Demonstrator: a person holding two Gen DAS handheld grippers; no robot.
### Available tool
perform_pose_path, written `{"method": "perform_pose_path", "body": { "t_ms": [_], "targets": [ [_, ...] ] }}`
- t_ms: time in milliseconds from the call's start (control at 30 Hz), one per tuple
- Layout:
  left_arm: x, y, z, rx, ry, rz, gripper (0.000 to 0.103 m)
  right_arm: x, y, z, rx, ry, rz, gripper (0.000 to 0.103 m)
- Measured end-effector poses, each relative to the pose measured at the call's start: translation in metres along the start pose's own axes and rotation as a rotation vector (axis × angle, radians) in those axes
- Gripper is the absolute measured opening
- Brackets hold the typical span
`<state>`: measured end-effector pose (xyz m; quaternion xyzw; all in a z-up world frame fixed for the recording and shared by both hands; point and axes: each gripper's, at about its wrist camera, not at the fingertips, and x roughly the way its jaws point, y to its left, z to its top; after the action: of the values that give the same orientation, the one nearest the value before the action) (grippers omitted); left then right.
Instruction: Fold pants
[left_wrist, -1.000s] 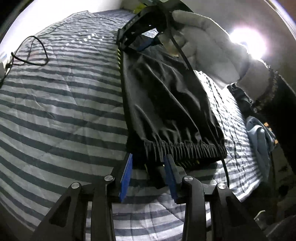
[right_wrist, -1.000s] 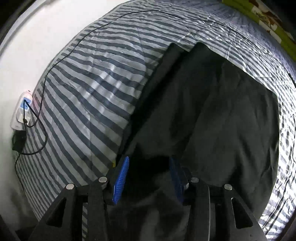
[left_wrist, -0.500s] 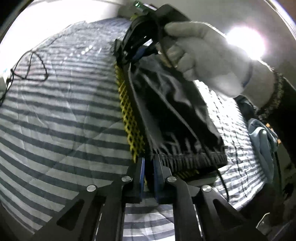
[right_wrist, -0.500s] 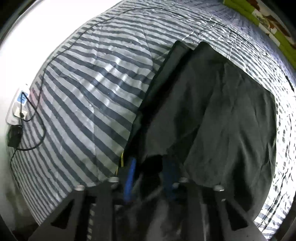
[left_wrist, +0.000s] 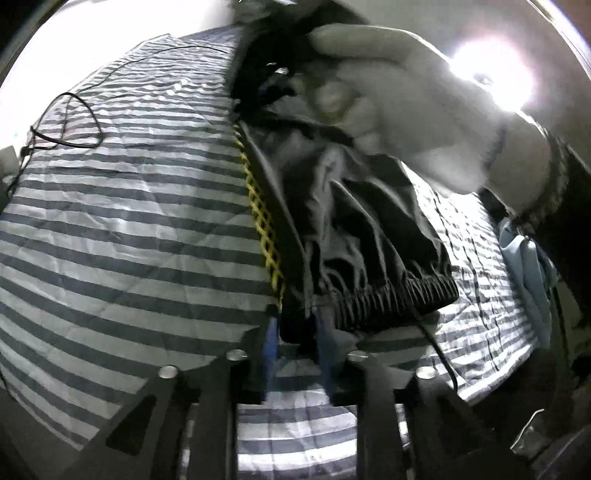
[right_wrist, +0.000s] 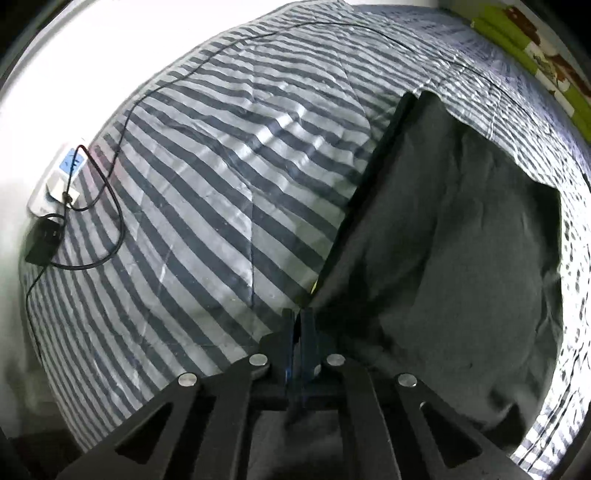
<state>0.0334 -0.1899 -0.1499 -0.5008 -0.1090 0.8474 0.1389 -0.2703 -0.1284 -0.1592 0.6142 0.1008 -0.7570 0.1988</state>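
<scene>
On striped bedspread (right_wrist: 207, 206), pants (right_wrist: 443, 258) edge seemingly pinched, right hand-held gripper (right_wrist: 297, 325).

Thing: pants (left_wrist: 354, 221), black, thin, creased cloth
Waistband: gathered elastic (left_wrist: 391, 299), lower centre of the left view
Side trim: yellow lattice strip (left_wrist: 262, 221) along the pants' left edge
Pose: lifted and bunched in the left view; in the right view spread flat (right_wrist: 461, 258) over the right half
Where: on the striped bed (right_wrist: 221, 184)
</scene>
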Motion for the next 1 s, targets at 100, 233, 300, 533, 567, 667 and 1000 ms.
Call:
{"method": "perform_pose_path", "body": {
  "t_ms": [100,233,300,533,567,667,1000],
  "targets": [
    [-0.021,0.004,0.007,-0.001,-0.074,-0.02,0.027,-0.044,-0.024,-0.017,0.024,-0.084,0.111,0.015],
    [-0.025,0.009,0.028,-0.025,-0.112,-0.041,0.027,-0.1,-0.069,-0.085,0.103,-0.204,0.119,0.022],
    [-0.015,0.006,0.038,-0.021,-0.094,-0.039,0.027,-0.108,-0.077,-0.135,0.122,-0.203,0.114,0.022],
    [0.021,0.003,0.045,-0.03,0.014,-0.011,0.027,-0.095,-0.039,-0.246,-0.007,-0.148,0.052,0.022],
    [0.021,0.006,0.041,-0.044,0.018,-0.017,0.027,-0.096,-0.037,-0.253,-0.035,-0.149,0.033,0.024],
    [0.016,0.016,0.028,-0.068,0.032,-0.049,0.037,-0.096,-0.026,-0.276,-0.083,-0.162,-0.016,0.037],
    [0.008,0.0,0.021,-0.062,0.028,-0.123,0.011,-0.074,0.005,-0.276,-0.223,-0.182,-0.189,0.031]
  ]
}}
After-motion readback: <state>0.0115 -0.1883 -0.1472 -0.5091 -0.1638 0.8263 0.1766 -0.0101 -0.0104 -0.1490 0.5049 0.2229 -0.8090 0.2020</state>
